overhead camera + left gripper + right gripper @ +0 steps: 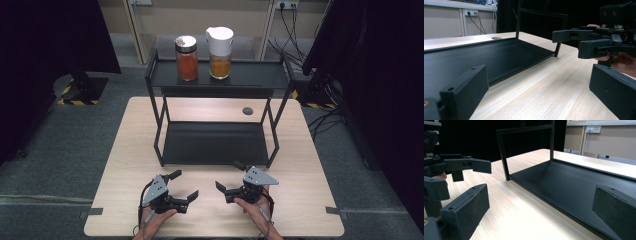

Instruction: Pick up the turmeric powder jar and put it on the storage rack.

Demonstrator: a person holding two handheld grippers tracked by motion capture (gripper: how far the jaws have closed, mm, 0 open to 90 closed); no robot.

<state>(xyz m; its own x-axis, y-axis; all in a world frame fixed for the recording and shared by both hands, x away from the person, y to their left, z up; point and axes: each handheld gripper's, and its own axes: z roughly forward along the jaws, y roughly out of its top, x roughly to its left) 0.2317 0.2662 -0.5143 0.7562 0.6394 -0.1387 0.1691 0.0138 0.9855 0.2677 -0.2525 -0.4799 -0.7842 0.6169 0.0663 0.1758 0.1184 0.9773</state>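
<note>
A black two-tier metal rack (159,131) stands at the middle of the light wooden table (125,150). On its top shelf a jar with red-orange contents and a metal lid (186,58) stands upright beside a white-lidded jar of orange-yellow contents (220,52). The lower shelf (486,55) (574,182) is bare. My left gripper (184,184) (538,75) is open in front of the rack, holding nothing. My right gripper (229,175) (541,195) is open beside it, also holding nothing. Their jaws point toward each other, apart.
A round grey grommet (248,111) sits in the tabletop behind the rack. Dark curtains hang at both sides, with cables (290,45) on the floor at the back right. The table's front edge lies just under the person's hands.
</note>
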